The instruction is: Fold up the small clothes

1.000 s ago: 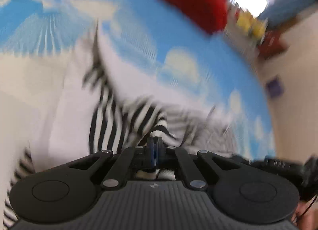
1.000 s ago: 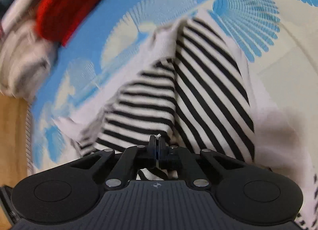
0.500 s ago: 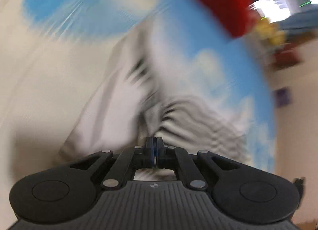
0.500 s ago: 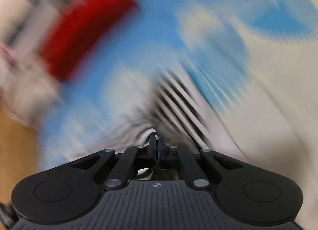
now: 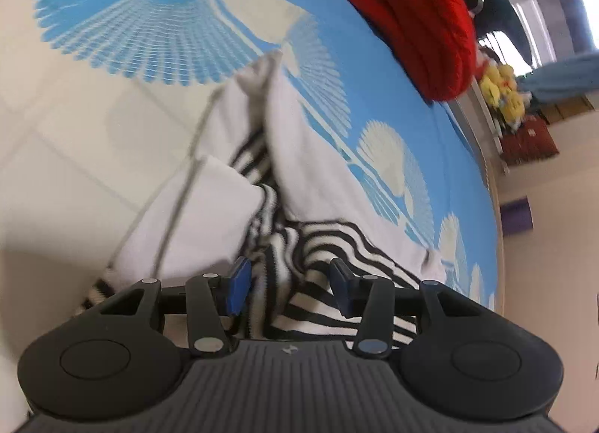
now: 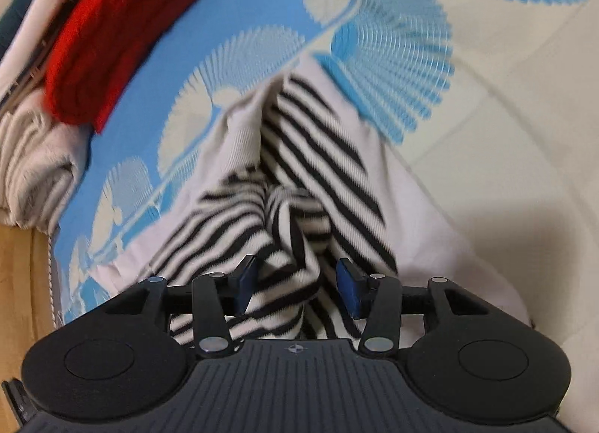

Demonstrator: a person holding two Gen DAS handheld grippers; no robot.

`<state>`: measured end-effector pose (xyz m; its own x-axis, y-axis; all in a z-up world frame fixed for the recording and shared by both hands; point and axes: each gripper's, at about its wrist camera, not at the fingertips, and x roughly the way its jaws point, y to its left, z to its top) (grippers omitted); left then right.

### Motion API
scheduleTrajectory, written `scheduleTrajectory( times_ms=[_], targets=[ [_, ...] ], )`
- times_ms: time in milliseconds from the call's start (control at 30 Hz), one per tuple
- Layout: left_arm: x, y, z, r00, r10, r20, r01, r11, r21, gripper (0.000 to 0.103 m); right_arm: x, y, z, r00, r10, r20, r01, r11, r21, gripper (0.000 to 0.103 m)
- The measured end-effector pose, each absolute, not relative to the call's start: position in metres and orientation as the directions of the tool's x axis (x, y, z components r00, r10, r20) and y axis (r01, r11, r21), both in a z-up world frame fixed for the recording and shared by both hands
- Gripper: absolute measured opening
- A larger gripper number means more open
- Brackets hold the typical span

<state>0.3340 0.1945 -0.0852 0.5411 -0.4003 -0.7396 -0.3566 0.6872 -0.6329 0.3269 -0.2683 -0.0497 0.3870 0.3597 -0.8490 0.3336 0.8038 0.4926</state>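
Hovering right over the cloth, the left hand-held gripper (image 5: 286, 285) has its blue pads spread wide and isn't clamping anything, though bunched fabric sits in the gap. Same deal with the right hand-held gripper (image 6: 295, 285): wide open, striped fabric humped up between the pads, nothing pinched.

The striped garment (image 6: 299, 178), white with black stripes, is lying on the blue and cream patterned bedspread (image 5: 123, 21) in a rumpled wedge, white flaps folded in over the stripes. I'd say the fold is partway at best: sides are pulled in, but the middle is lumpy and needs flattening and at least one more fold.

Further out, a red knit piece (image 6: 123, 25) sits on a pile with a cream ribbed garment (image 6: 33, 167) beside it. No baskets or bins that I can make out, so nothing to report there.
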Motion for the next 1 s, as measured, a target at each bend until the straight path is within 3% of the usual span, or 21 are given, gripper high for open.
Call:
scheduleTrajectory(
  times_ms=[33, 67, 100, 133, 167, 267, 333, 400, 467, 567, 667, 733, 800, 900, 1000],
  targets=[
    [0.338, 0.191, -0.086, 0.539, -0.398, -0.742, -0.343, 0.701, -0.625, 0.041, 0.326, -0.265, -0.052, 0.384, 0.361, -0.85, 0.329, 0.807, 0.491, 0.048],
    [0.338, 0.187, -0.086, 0.542, -0.393, -0.743, -0.327, 0.715, -0.618, 0.014, 0.326, -0.264, -0.052, 0.385, 0.361, -0.849, 0.326, 0.808, 0.491, 0.045],
    [0.337, 0.186, -0.083, 0.555, -0.387, -0.736, -0.311, 0.724, -0.615, 0.005, 0.326, -0.263, -0.051, 0.395, 0.364, -0.843, 0.322, 0.805, 0.499, 0.029],
    [0.336, 0.187, -0.077, 0.584, -0.387, -0.714, -0.295, 0.718, -0.63, 0.005, 0.326, -0.265, -0.048, 0.418, 0.372, -0.829, 0.321, 0.793, 0.518, 0.007],
    [0.332, 0.189, -0.068, 0.621, -0.394, -0.677, -0.27, 0.704, -0.657, 0.004, 0.326, -0.268, -0.044, 0.45, 0.385, -0.806, 0.318, 0.774, 0.548, 0.004],
    [0.32, 0.196, -0.04, 0.72, -0.406, -0.563, -0.183, 0.671, -0.718, 0.004, 0.323, -0.281, -0.008, 0.61, 0.459, -0.646, 0.218, 0.686, 0.694, 0.004],
    [0.316, 0.196, -0.039, 0.714, -0.394, -0.579, -0.194, 0.683, -0.704, 0.004, 0.32, -0.29, 0.007, 0.656, 0.464, -0.595, 0.178, 0.671, 0.72, 0.004],
    [0.32, 0.191, -0.062, 0.597, -0.386, -0.704, -0.283, 0.72, -0.634, 0.005, 0.32, -0.295, 0.001, 0.615, 0.441, -0.654, 0.225, 0.697, 0.681, 0.004],
    [0.32, 0.19, -0.086, 0.497, -0.335, -0.8, -0.392, 0.736, -0.552, 0.005, 0.323, -0.295, -0.025, 0.474, 0.387, -0.791, 0.336, 0.751, 0.568, 0.004],
    [0.321, 0.192, -0.079, 0.511, -0.234, -0.827, -0.409, 0.78, -0.473, 0.007, 0.322, -0.291, -0.052, 0.348, 0.321, -0.881, 0.423, 0.785, 0.453, 0.011],
    [0.317, 0.188, -0.044, 0.65, -0.15, -0.745, -0.326, 0.83, -0.452, 0.007, 0.322, -0.283, -0.031, 0.408, 0.232, -0.883, 0.361, 0.847, 0.39, 0.015],
    [0.315, 0.177, -0.034, 0.698, -0.226, -0.679, -0.22, 0.836, -0.503, 0.007, 0.32, -0.28, -0.009, 0.491, 0.153, -0.857, 0.31, 0.889, 0.336, 0.032],
    [0.318, 0.162, -0.041, 0.664, -0.339, -0.666, -0.144, 0.817, -0.558, 0.007, 0.321, -0.273, 0.003, 0.559, 0.131, -0.819, 0.242, 0.919, 0.312, 0.036],
    [0.324, 0.14, -0.067, 0.56, -0.432, -0.707, -0.112, 0.807, -0.58, 0.008, 0.322, -0.26, 0.008, 0.589, 0.249, -0.769, 0.095, 0.923, 0.372, 0.036],
    [0.332, 0.13, -0.097, 0.477, -0.232, -0.848, -0.15, 0.929, -0.338, 0.004, 0.334, -0.25, -0.008, 0.529, 0.341, -0.777, 0.031, 0.907, 0.419, 0.036]
  ],
)
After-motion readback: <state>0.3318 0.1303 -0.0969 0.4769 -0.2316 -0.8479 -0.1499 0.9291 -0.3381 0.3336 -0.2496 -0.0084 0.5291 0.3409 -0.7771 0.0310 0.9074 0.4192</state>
